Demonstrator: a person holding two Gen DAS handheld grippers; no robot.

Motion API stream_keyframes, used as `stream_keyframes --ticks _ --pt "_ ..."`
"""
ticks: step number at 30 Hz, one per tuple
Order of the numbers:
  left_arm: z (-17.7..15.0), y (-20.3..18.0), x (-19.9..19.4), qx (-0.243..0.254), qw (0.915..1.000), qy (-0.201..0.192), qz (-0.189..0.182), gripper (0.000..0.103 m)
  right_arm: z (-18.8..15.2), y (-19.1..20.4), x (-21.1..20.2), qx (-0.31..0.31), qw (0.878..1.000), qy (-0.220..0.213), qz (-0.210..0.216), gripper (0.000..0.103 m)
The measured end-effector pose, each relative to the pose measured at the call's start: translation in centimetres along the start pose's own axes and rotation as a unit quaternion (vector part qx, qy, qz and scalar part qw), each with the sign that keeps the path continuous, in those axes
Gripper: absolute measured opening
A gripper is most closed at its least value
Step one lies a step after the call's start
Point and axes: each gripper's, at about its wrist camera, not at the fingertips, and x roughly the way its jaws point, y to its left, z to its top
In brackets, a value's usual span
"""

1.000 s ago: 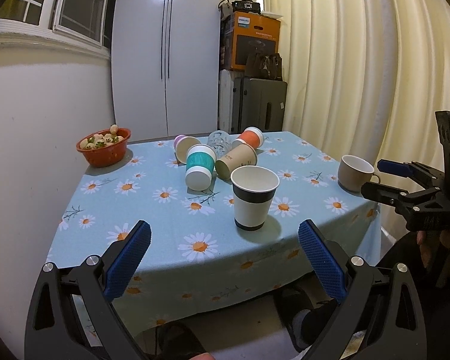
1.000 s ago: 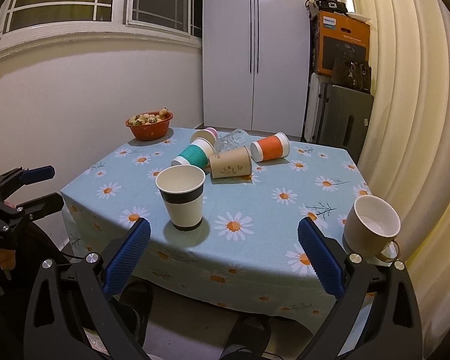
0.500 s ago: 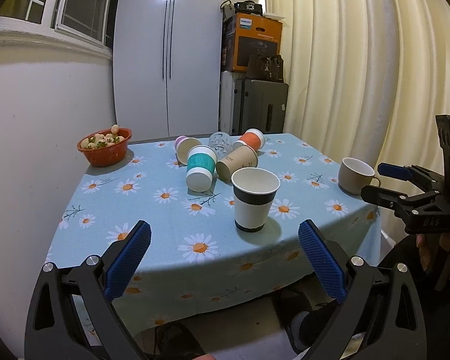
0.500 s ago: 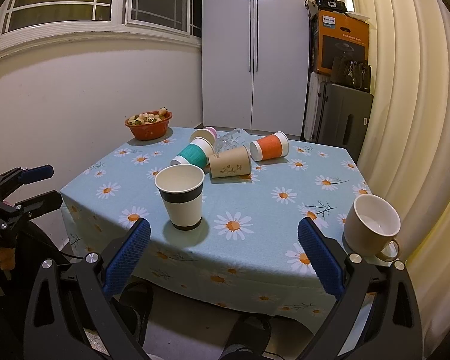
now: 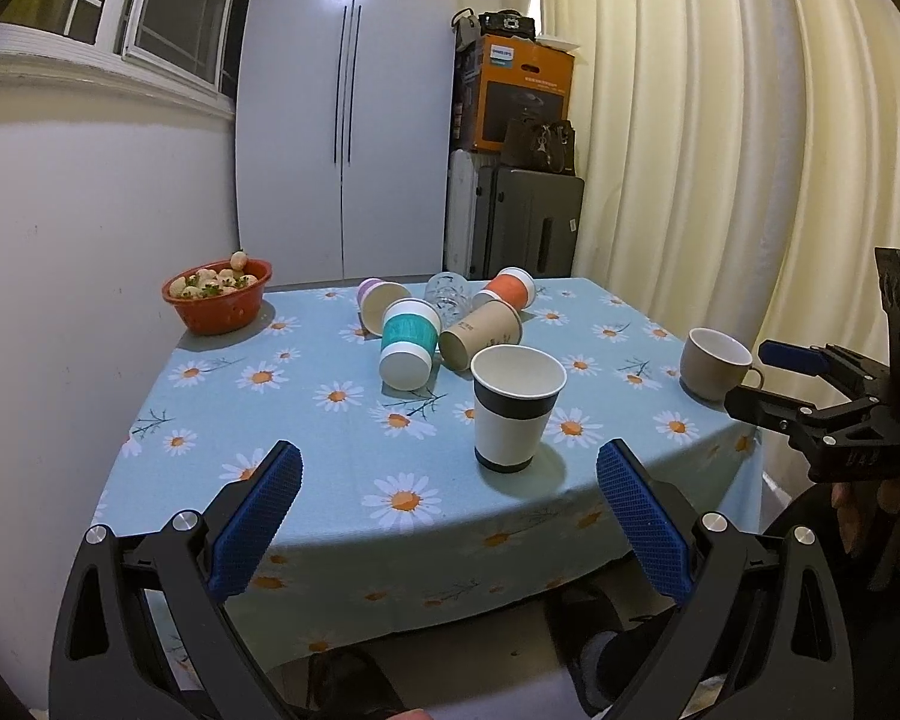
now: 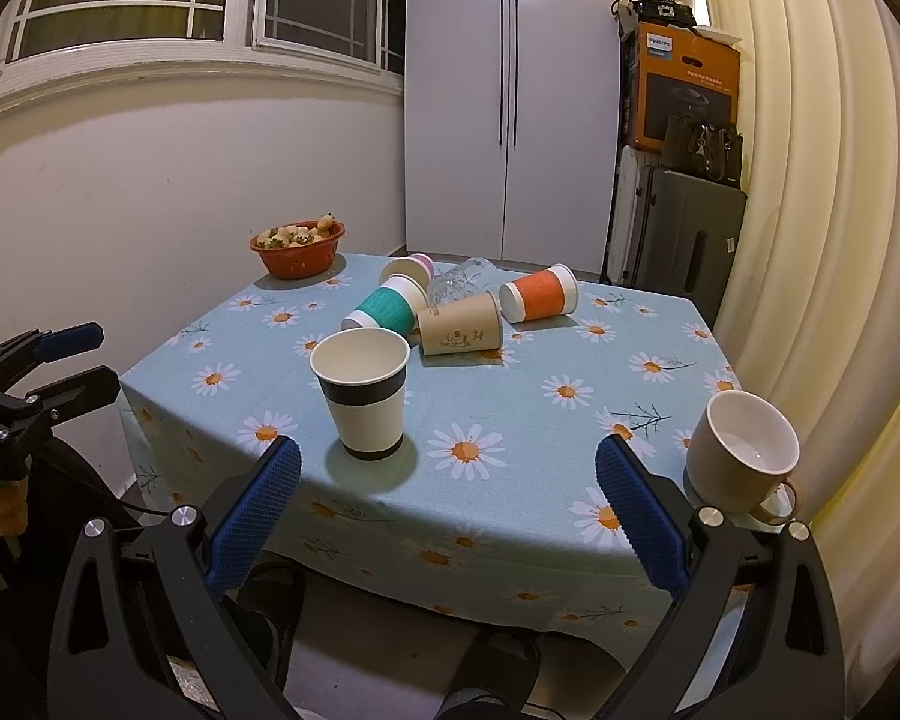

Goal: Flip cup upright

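Observation:
Several paper cups lie on their sides mid-table: a teal cup (image 5: 408, 336) (image 6: 384, 304), a brown cup (image 5: 480, 333) (image 6: 460, 324), an orange cup (image 5: 506, 288) (image 6: 539, 293), a pink cup (image 5: 379, 305) (image 6: 407, 267) and a clear glass (image 5: 447, 294) (image 6: 462, 277). A white cup with a black band (image 5: 516, 408) (image 6: 365, 396) stands upright near the front edge. A beige mug (image 5: 713, 363) (image 6: 741, 456) stands upright at the right edge. My left gripper (image 5: 448, 513) and right gripper (image 6: 447, 510) are both open and empty, held off the table's front edge.
An orange bowl of fruit (image 5: 217, 295) (image 6: 298, 247) stands at the far left corner. The daisy tablecloth (image 5: 330, 420) hangs over the table edge. A wall is on the left, a curtain (image 6: 822, 240) on the right, a wardrobe and suitcase behind.
Both grippers have stayed open and nearly still; the views shift only slightly. No cup has moved.

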Motion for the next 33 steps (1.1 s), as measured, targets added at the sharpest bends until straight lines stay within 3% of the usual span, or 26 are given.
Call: stream_keyframes --ticks 33 --pt "-0.19 -0.53 0.21 0.005 1.0 0.003 0.0 0.096 -0.13 0.18 0.39 -0.009 1.0 0.004 -0.003 0.098"
